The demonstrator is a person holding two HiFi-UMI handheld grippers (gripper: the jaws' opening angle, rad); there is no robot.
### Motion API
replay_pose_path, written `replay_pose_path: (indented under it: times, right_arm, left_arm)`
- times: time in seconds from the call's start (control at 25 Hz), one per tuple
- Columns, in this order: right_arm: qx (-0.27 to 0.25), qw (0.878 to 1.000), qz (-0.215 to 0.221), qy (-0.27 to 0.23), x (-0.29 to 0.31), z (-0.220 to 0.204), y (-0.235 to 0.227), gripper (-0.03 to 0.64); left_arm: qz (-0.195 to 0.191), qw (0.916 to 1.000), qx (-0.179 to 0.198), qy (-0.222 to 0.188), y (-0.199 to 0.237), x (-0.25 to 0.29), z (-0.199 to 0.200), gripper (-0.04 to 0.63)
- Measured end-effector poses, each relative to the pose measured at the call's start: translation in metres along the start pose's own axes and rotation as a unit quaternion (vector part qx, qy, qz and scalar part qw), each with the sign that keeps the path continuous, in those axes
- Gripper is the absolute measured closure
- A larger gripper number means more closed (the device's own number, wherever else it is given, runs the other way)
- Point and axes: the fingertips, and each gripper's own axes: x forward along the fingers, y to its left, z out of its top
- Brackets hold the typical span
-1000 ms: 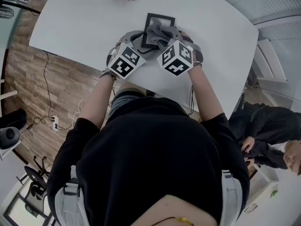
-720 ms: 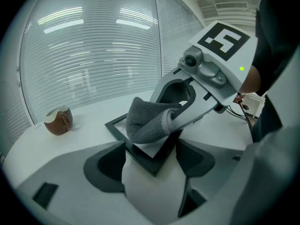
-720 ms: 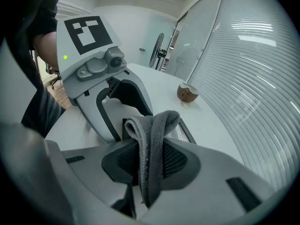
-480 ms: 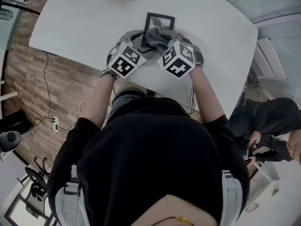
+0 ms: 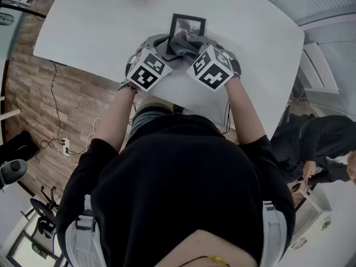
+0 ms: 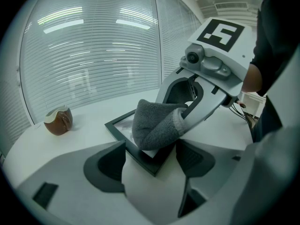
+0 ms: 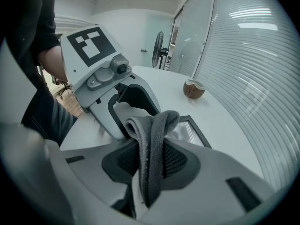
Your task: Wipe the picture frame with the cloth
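Two claws meet over one white counter (image 5: 100,29), which fills the far part of the head view, with a wood floor (image 5: 55,104) showing to its left. Slatted blinds (image 6: 93,55) run behind the counter in both gripper views. Another person (image 5: 317,143) in dark clothes is off to the right, well apart from the work.

My left claw (image 6: 149,161), angled down from the near left, is clenched on the picture frame (image 5: 189,25). Its jaws stand wide, with the frame's near corner between them and a pad against each edge.

My right claw (image 7: 151,163), coming in from the near right, is clenched on the cloth (image 7: 150,135), a fold of grey fleece pinched upright between its pads and spilling past the tips.

The black-edged picture frame lies flat on the counter just beyond both claws, its long side running away from me. The cloth hangs from the right claw onto the near part of the frame and covers the glass there, while the far part of the glass is bare.

A brown bowl (image 6: 58,121) with a pale rim sits alone near the counter's far edge, well apart from the frame and to its left.
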Motion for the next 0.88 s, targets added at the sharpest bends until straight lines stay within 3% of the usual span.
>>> replay_pose_path:
  times: [0.2, 0.52, 0.68, 0.88]
  right_arm:
    - [0.047, 0.997, 0.06, -0.003, -0.008, 0.003, 0.006, 0.517]
    - [0.058, 0.995, 0.084, -0.013, -0.014, 0.002, 0.006, 0.515]
    - [0.06, 0.996, 0.055, -0.043, -0.025, 0.013, -0.01, 0.514]
    - [0.044, 0.996, -0.032, -0.069, -0.034, 0.034, -0.051, 0.512]
  left_arm:
    - [0.0, 1.0, -0.003, 0.001, 0.0, -0.002, -0.001, 0.249]
    - [-0.001, 1.0, -0.004, 0.004, 0.0, 0.0, -0.002, 0.249]
    - [0.0, 1.0, -0.004, 0.001, 0.001, 0.001, 0.0, 0.249]
    - [0.0, 1.0, -0.004, 0.001, -0.001, 0.002, 0.0, 0.249]
